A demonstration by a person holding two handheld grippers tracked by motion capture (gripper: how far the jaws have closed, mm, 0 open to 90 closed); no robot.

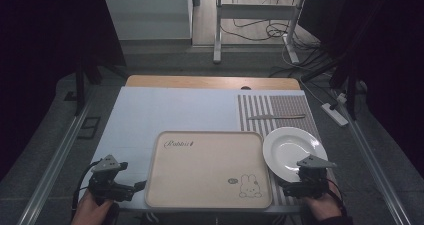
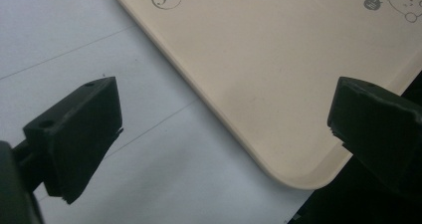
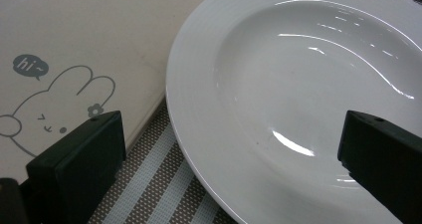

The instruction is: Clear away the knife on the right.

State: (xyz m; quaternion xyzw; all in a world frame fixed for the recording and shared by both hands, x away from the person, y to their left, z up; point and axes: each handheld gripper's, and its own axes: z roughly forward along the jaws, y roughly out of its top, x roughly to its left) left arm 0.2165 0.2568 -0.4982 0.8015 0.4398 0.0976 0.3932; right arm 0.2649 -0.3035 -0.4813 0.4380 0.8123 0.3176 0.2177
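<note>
High view, my left claw [image 1: 141, 185]: low at the near left corner of the tabletop [image 1: 165, 110], jaws pointing at the near left corner of the beige tray [image 1: 207, 167]; holding nothing.
High view, my right claw [image 1: 286, 189]: at the near right, just past the tray's right edge, over the striped placemat [image 1: 280, 107]; the white plate [image 1: 291, 152] lies just ahead of it.
High view, farther off: a knife [image 1: 276, 117] lies crosswise on the placemat, well beyond the plate.

Left claw view, jaws: spread wide, nothing between them but open surface.
Left claw view, tray [image 2: 278, 79]: its rounded corner sits between my jaws, nearer the right one; neither jaw touches it.
Left claw view, surface: pale blue sheet [image 2: 99, 50] under and ahead of the left jaw.

Right claw view, jaws: spread wide, gripping nothing.
Right claw view, plate [image 3: 308, 84]: straight ahead, its near rim between my jaws, bowl empty and glossy; cannot tell if the right jaw touches it.
Right claw view, tray [image 3: 99, 35]: ahead to the left, rabbit drawing and "hi~" bubble showing; the plate's rim lies right against its edge.
Right claw view, placemat [image 3: 159, 189]: striped weave below, beside the left jaw.
</note>
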